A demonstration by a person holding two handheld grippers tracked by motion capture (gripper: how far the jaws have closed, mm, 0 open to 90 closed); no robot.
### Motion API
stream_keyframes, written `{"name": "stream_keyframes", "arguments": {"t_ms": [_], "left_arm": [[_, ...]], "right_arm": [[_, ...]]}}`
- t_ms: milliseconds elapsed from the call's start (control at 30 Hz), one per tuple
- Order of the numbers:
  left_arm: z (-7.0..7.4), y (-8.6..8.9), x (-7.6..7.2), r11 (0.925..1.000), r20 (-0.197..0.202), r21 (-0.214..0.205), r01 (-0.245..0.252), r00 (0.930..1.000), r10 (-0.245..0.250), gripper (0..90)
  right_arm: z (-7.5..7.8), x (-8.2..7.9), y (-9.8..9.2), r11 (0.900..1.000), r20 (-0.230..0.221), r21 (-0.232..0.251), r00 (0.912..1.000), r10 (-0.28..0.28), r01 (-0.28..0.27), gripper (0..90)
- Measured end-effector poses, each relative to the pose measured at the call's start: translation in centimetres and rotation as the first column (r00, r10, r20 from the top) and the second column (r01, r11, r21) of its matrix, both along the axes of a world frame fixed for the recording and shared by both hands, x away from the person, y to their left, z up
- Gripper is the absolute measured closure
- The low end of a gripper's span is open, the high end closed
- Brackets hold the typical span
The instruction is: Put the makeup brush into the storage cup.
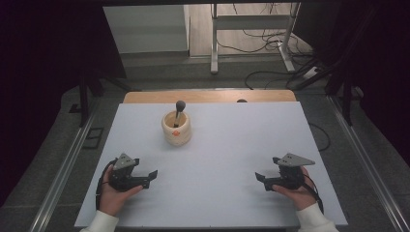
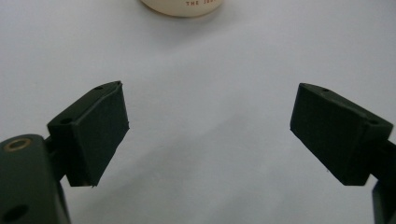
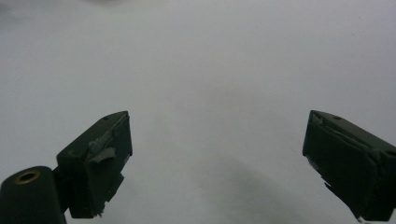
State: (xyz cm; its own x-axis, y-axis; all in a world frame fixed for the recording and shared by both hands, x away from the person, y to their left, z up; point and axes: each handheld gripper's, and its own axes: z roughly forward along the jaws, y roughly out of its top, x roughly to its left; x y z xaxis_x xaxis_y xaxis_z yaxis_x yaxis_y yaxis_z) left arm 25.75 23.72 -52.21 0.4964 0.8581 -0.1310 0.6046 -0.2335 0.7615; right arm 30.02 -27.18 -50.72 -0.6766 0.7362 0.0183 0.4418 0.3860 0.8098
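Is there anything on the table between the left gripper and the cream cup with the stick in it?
Nothing. In the high view, bare white table separates the left gripper from the cream cup; the left gripper view shows the same.

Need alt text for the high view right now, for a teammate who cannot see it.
A person's hands hold the left gripper and right gripper, both open, low on a white table. A cream cup holding a dark-handled tool stands farther back, nearer the left gripper.

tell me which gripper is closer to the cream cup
The left gripper: the cream cup stands on its side of the table, and its camera catches the cup's base.
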Motion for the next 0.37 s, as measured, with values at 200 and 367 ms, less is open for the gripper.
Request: {"name": "stream_keyframes", "arguments": {"t_ms": [200, 367], "left_arm": [[-0.10, -0.08, 0.18, 1.0000, -0.002, 0.005, 0.001, 1.0000, -0.001, 11.8], [-0.12, 0.05, 0.27, 1.0000, -0.003, 0.006, 0.001, 1.0000, -0.001, 11.8]], "right_arm": [[-0.06, 0.00, 0.00, 1.0000, 0.000, -0.009, 1.0000, 0.001, -0.001, 9.0], [-0.03, -0.05, -0.02, 1.0000, -0.001, -0.007, 1.0000, 0.000, 0.000, 9.0]]}}
